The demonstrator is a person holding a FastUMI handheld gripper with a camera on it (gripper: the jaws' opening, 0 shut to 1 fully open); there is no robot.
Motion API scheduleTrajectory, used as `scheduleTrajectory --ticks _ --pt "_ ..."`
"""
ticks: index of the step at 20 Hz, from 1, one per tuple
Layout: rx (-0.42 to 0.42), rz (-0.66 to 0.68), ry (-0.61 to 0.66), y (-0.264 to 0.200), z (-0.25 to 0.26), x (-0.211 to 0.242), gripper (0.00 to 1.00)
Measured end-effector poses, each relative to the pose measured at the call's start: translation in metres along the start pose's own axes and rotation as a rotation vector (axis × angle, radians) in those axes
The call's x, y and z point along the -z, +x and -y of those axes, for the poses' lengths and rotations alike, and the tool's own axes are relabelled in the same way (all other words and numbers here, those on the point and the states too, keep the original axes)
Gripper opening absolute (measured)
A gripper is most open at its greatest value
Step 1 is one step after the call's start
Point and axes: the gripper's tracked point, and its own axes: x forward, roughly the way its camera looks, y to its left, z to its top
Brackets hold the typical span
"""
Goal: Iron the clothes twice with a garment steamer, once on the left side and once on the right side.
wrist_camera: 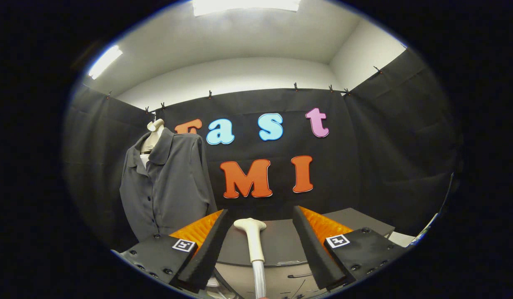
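I have the gripper spread wide at the bottom centre of the frame, its two foam-faced fingers angled apart and touching nothing. Standing upright in the gap between them is the cream steamer head, with its pale hose dropping away below toward the lower edge; it looks parked there so the handle points up at me and I can close on it straight from this approach. Neither finger presses on it yet, so I judge the pickup is not yet made and none of the ironing is done. The head seems to rise in front of a grey table that spans the lower middle. The garment I'm meant to steam, a dark grey button-front shirt, hangs on a pale mannequin bust at the centre left of the frame, well apart from the steamer and facing out, which leaves both front panels open for one pass each. My next move, as I read it, is to ease forward and pinch the steamer's neck, watching that the hose does not snag.
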Motion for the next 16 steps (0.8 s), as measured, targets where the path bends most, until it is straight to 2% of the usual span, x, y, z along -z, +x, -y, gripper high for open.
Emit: scheduleTrajectory --ticks 4,7,11,16 --pt "-0.042 -0.113 0.016 0.061 -0.01 0.017 0.98" --pt "-0.038 -0.226 0.026 0.1 -0.01 0.04 0.98" --pt "-0.032 -0.39 0.038 0.144 -0.014 0.09 0.99" --pt "-0.051 -0.57 0.073 0.173 -0.025 0.15 0.99"
